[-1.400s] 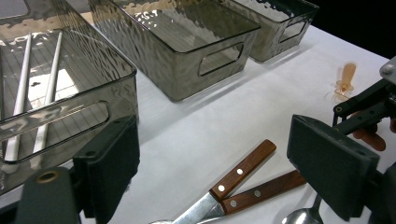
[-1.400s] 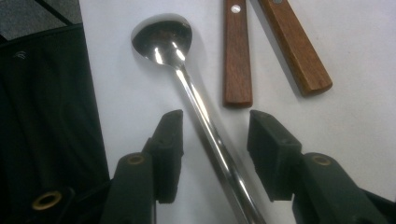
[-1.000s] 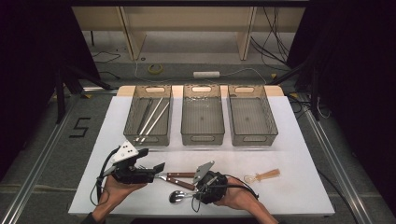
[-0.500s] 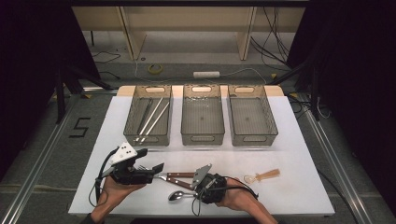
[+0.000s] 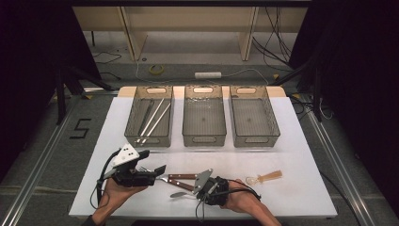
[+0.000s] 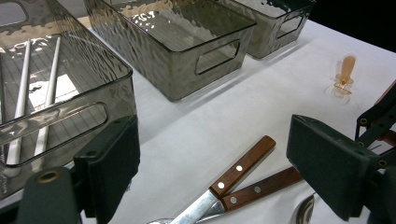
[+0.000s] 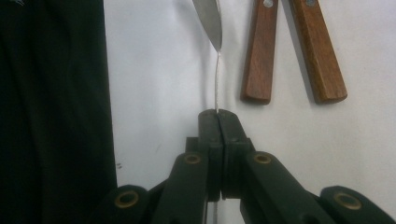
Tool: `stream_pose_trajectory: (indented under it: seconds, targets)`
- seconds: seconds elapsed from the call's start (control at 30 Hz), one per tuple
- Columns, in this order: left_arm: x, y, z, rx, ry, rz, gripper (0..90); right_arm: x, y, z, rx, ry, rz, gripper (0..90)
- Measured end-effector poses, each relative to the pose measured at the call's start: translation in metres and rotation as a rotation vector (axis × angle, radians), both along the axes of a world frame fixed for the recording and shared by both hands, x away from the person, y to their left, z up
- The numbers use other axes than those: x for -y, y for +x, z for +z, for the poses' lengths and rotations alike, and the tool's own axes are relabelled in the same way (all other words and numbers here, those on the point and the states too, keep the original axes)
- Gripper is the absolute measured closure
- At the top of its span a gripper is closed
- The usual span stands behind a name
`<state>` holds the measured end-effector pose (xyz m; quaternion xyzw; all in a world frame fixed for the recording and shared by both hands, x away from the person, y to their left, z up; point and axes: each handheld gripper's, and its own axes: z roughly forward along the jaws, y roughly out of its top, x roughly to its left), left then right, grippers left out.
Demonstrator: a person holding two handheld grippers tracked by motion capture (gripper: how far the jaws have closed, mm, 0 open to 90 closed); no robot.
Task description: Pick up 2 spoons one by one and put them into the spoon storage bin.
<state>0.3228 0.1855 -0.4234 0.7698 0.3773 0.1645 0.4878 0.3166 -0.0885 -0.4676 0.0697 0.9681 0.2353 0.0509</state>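
The metal spoon [image 7: 208, 19] lies at the near edge of the white table [image 5: 301, 155], just in front of two wooden-handled utensils [image 5: 181, 180], and the right gripper [image 7: 217, 115] has its jaws pressed together on the thin end of the spoon's handle, which runs edge-on out of the tips in the right gripper view. Against the pictures from a second and half a second ago, little has shifted in the high view: the right gripper [image 5: 200, 188] sits in nearly the same place, and the spoon's bowl [image 5: 178, 194] looks narrower and a touch farther up the frame, so I judge that the spoon has been gripped and is just starting to tip or rise off the table. That would mean the pick is made and the carry to a bin is what remains. The left gripper [image 6: 215, 172] has kept its place too, jaws spread wide and holding nothing, hovering above the blade ends of the wooden-handled pair. Off to the right lies a small amber-handled piece [image 5: 266, 178], well apart from both hands. At the far side stand three grey see-through bins in a row: the left bin [image 5: 136, 110] holds a few long thin sticks [image 5: 155, 117], mostly white, lying lengthwise, while the middle bin [image 5: 188, 113] and the right bin [image 5: 273, 115] look empty
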Motion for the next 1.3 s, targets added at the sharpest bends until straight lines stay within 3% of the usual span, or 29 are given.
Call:
stream_pose_trajectory:
  seconds: [0.33,0.7,1.03,1.3]
  targets:
    - [-0.001,0.0,0.0,-0.005,-0.027,-0.002,16.7,0.009,0.004,0.012,-0.006,0.071,-0.029,90.0]
    - [-0.004,0.001,0.001,0.002,-0.057,0.018,16.6,0.024,0.016,0.024,0.009,0.115,-0.104,90.0]
    - [-0.006,0.001,0.002,0.012,-0.075,0.032,16.4,0.038,0.037,0.042,0.02,0.177,-0.199,90.0]
    - [-0.007,0.001,0.002,0.017,-0.081,0.04,16.4,0.035,0.057,0.057,0.017,0.218,-0.267,90.0]
